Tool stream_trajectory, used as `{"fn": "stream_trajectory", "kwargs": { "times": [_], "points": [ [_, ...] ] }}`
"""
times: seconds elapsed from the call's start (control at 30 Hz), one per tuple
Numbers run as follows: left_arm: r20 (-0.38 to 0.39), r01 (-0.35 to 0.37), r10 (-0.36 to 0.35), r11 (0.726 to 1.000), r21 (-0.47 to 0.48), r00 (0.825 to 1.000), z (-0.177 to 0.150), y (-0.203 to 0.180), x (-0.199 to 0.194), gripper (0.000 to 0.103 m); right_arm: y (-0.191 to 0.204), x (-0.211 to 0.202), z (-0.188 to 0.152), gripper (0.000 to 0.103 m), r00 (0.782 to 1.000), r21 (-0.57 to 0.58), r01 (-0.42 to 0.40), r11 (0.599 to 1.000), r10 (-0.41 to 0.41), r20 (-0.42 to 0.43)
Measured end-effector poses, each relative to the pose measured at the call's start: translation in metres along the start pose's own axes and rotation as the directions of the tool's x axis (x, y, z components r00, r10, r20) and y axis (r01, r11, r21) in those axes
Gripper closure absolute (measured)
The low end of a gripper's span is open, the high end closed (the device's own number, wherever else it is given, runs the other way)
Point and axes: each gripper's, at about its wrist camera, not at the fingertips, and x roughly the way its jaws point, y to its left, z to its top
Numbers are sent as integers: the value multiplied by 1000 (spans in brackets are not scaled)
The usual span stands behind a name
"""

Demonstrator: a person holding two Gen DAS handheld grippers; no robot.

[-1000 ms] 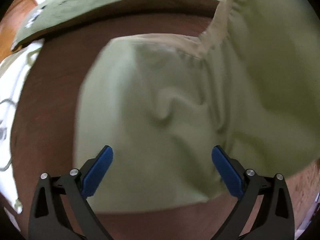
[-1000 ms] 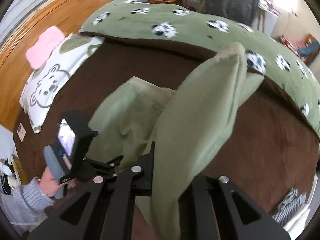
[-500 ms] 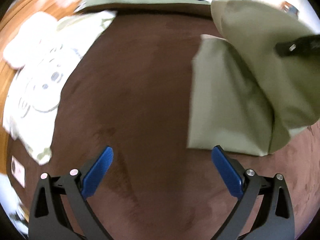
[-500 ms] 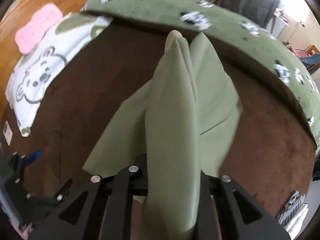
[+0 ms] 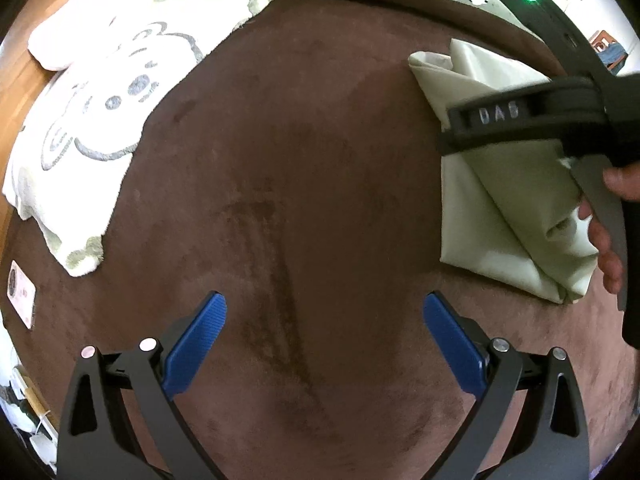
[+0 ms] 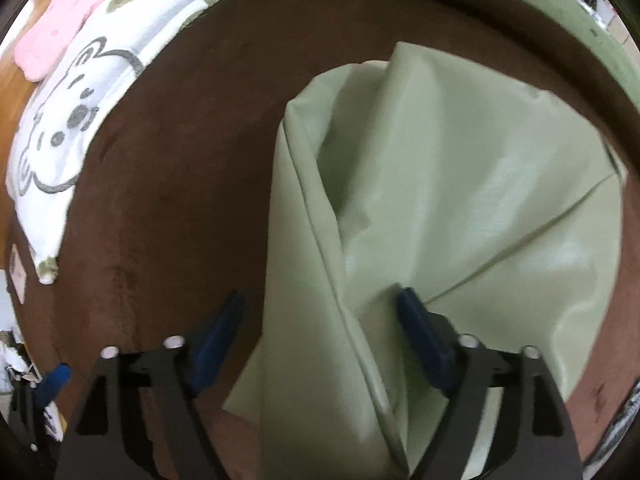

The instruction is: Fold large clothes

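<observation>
While the left tongs (image 5: 325,344) hover wide open over bare brown bedspread (image 5: 300,200), gripping nothing, the folded green garment (image 5: 508,208) lies well off to their right. The right tongs (image 6: 320,334) stand open, their 2 pads straddling the garment's near folds.

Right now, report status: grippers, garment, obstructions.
Left gripper open over bare brown bedspread. Right gripper open astride green garment, folded, lying flat. Bear pillow lies apart.
</observation>
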Motion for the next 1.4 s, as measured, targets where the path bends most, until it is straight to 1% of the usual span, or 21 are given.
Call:
{"fn": "stream_trajectory", "kwargs": {
  "times": [0.03,0.07,0.17,0.27,0.4,0.5,0.57,0.67,0.73,0.8,0.83,0.87,0.9,0.93,0.97,1.0,1.07,1.1,1.17,1.23,1.4],
  "points": [
    [-3,2,-2,1000,2,1000,0,0,1,6,0,-1,1,7,1000,6,-28,1000,28,2],
    [-5,3,-3,1000,4,1000,0,-1,2,6,0,-3,1,6,999,11,-48,999,47,5],
    [-10,7,-7,1000,5,1000,2,-2,1,6,1,-19,2,6,995,15,-95,995,95,30],
    [-3,16,-16,1000,5,1000,6,-3,-5,6,8,-47,3,6,981,9,-181,983,180,69],
    [7,22,-22,999,38,1000,14,-11,-17,6,15,-86,5,7,964,-28,-228,973,230,132],
    [8,20,-20,997,75,1000,20,-17,-24,6,13,-123,8,7,956,-64,-215,974,223,189],
    [12,20,-21,996,88,1000,24,-20,-29,6,4,-150,3,7,955,-83,-185,979,199,220],
    [11,26,-27,994,106,1000,31,-26,-37,6,-18,-180,-8,7,952,-67,-165,984,177,250],
    [8,35,-36,993,114,999,35,-29,-43,6,-37,-195,-20,7,954,-54,-109,993,120,275],
    [10,42,-44,992,120,999,38,-31,-47,6,-48,-198,-32,7,957,-55,-8,998,24,290],
    [12,46,-48,991,125,999,40,-33,-50,6,-54,-193,-41,15,956,-72,68,995,-45,288],
    [14,48,-51,990,129,999,40,-34,-52,6,-57,-185,-47,25,958,-90,112,990,-83,274],
    [15,50,-53,990,134,998,41,-35,-54,6,-61,-172,-54,54,966,-114,135,984,-106,234],
    [15,52,-54,989,138,998,41,-37,-55,6,-66,-163,-58,77,976,-118,117,986,-92,199],
    [14,54,-56,988,143,998,41,-37,-55,6,-70,-148,-63,84,987,-117,70,991,-52,150],
    [13,56,-59,987,148,998,40,-38,-54,6,-70,-135,-67,92,992,-116,28,993,-14,126],
    [8,56,-58,987,153,998,39,-38,-52,6,-66,-120,-72,93,991,-119,-25,993,40,125],
    [3,57,-58,986,156,998,38,-38,-50,6,-62,-111,-72,93,988,-113,-71,991,86,131],
    [-7,55,-55,986,159,998,35,-37,-46,6,-53,-101,-69,93,983,-109,-106,988,121,140],
    [-16,52,-50,986,160,999,32,-33,-42,6,-39,-87,-63,93,975,-109,-167,980,181,132],
    [-32,41,-37,989,141,999,26,-19,-33,6,-2,-31,-52,93,987,-141,-146,979,154,44]
  ]
}}
